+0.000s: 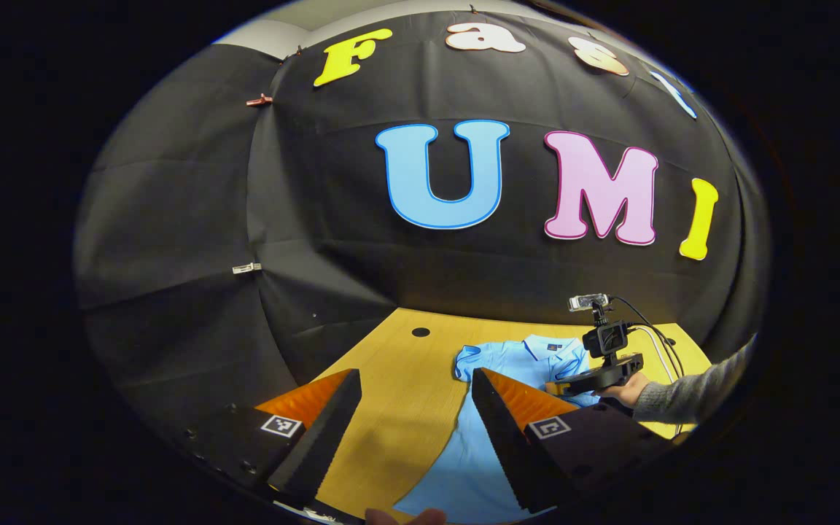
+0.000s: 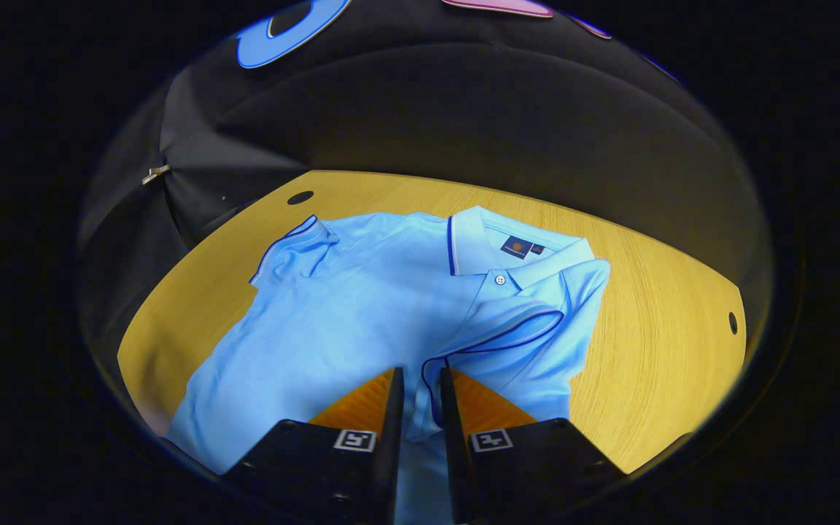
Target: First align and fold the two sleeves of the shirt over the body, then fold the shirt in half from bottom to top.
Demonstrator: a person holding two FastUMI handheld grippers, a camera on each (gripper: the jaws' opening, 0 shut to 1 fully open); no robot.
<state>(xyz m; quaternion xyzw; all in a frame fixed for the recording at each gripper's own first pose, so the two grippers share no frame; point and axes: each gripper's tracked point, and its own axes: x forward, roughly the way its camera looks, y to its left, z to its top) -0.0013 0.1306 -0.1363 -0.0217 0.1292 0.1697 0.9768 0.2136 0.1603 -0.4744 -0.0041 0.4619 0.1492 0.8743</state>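
Where it lies: the shirt (image 2: pixel 362 321), a light blue polo of soft smooth knit, lies flat on the worktop (image 2: pixel 653 328), collar at the far end, ahead of the right gripper (image 2: pixel 420 408).
Sleeves: one short sleeve (image 2: pixel 493 335) with a dark piped hem is folded over the body, its edge running down between the right fingers; the other sleeve (image 2: pixel 289 251) still lies spread out, far left of them.
Right fingers: narrow, nearly closed, with sleeve cloth in the slim gap; whether both press it I cannot tell.
Left gripper (image 1: pixel 413 423): fingers wide apart, holding nothing, the shirt's side edge between them.
Worktop: yellow wood grain, curved far edge, small round dark holes (image 2: pixel 300 197).
Room: black wrinkled cloth wall (image 1: pixel 194 240) behind, pinned with clips.
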